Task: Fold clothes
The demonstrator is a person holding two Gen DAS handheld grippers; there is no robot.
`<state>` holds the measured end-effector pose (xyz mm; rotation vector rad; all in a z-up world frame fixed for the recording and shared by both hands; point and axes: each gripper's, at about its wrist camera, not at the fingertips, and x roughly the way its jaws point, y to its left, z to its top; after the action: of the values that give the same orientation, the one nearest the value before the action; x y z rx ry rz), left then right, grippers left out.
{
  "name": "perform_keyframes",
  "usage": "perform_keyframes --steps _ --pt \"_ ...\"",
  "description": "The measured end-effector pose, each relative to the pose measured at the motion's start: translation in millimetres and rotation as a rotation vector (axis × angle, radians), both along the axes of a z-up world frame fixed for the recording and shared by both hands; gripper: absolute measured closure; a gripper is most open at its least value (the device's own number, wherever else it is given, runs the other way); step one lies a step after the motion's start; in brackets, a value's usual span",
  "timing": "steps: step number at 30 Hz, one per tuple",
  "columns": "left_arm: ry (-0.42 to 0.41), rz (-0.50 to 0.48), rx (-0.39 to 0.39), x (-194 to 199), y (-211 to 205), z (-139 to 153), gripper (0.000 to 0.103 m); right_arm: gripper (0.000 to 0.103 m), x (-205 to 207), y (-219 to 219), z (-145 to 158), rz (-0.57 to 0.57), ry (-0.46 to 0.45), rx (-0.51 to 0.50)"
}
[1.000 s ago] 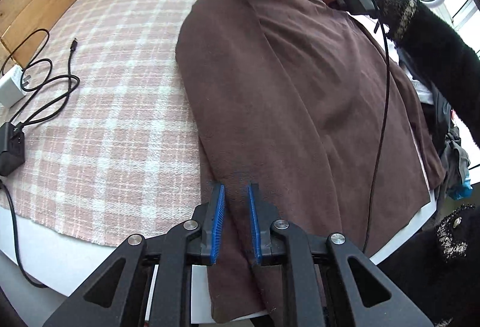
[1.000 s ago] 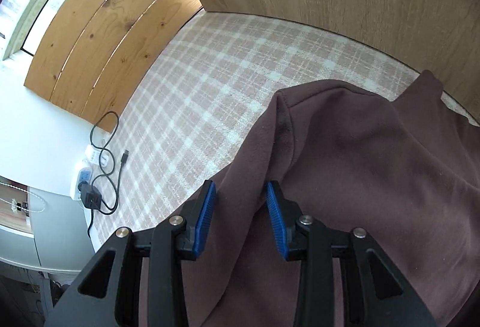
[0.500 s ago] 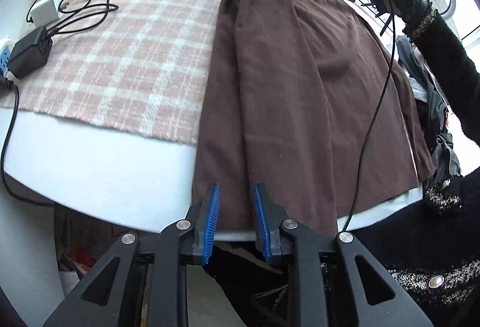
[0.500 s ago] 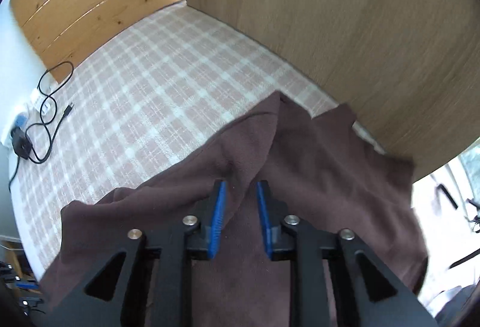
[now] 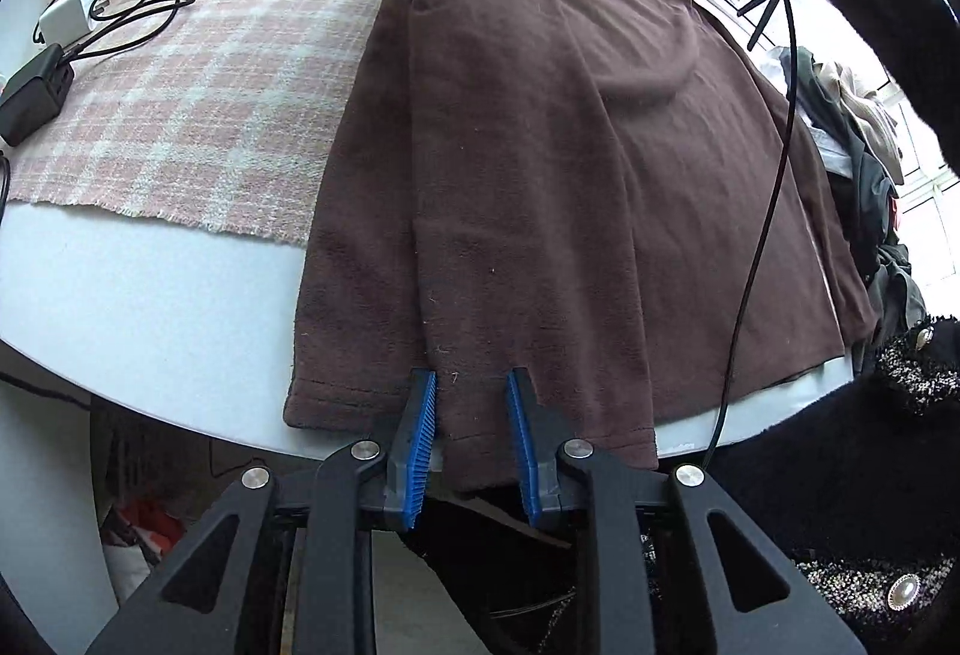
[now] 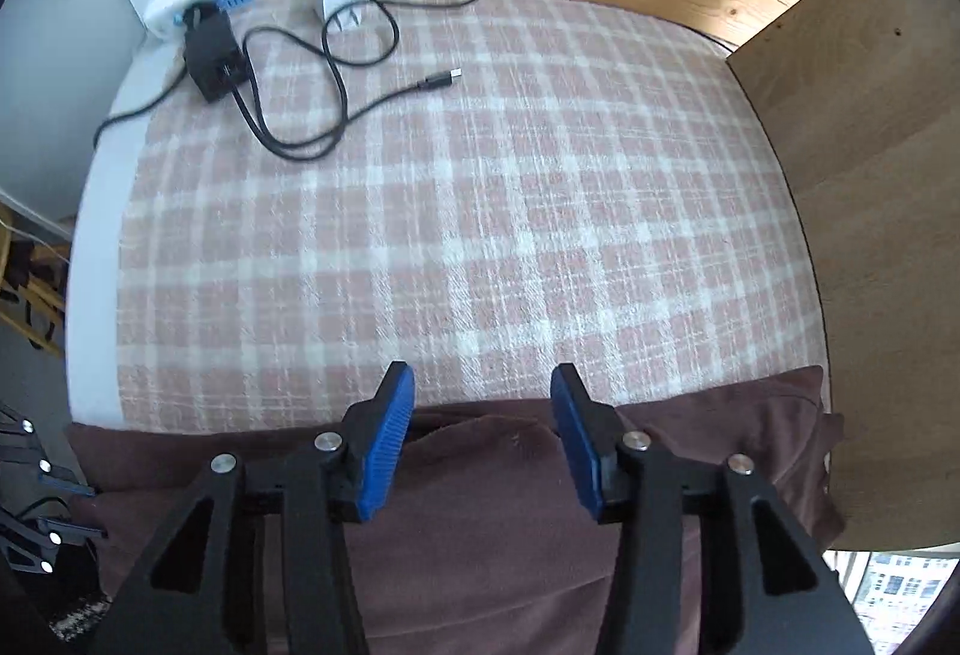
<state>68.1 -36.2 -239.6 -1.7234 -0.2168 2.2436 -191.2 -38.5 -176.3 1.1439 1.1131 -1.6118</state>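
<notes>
On the nubby checked cloth [image 6: 480, 211], a soft brown fleece garment [image 5: 540, 175], both grippers' ribbed jaws released, right's widening.

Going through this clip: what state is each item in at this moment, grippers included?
Brown garment: folded lengthwise on the table, hem hanging over the near edge.
Left gripper: jaws apart, hem between them, pads not pressing.
Right gripper: jaws opening over the garment's far end, nothing clamped.
Black cable: loose, free end unplugged.

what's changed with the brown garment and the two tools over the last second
The right tool has let go of the garment: its jaws, closed on a fold before, are opening above the far edge. The left tool slid back to the near hem. The cables stayed put.
</notes>
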Motion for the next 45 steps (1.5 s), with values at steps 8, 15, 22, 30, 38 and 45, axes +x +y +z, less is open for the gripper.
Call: perform_keyframes --steps 8,15,22,30,38,45 --pt "0.013 -0.005 0.01 -7.5 11.6 -4.9 0.081 0.056 -2.7 35.0 -17.3 0.025 0.013 0.185" --pt "0.018 -0.034 -0.003 -8.8 16.6 -4.4 0.081 0.056 -9.3 34.8 -21.0 0.008 -0.018 0.216" --pt "0.021 -0.024 0.04 -7.9 12.6 -7.1 0.081 0.056 -33.7 61.0 -0.2 -0.071 -0.066 0.191" --pt "0.013 -0.052 0.043 -6.2 8.6 -5.9 0.081 0.056 -42.0 8.0 -21.3 -0.071 -0.006 0.21" --pt "0.025 -0.042 0.071 -1.5 2.1 -6.1 0.099 0.093 -57.5 19.5 -25.9 -0.123 -0.03 0.251" --pt "0.081 0.027 0.077 4.0 -27.3 11.8 0.1 0.094 -110.1 13.2 -23.5 -0.379 -0.257 0.03"
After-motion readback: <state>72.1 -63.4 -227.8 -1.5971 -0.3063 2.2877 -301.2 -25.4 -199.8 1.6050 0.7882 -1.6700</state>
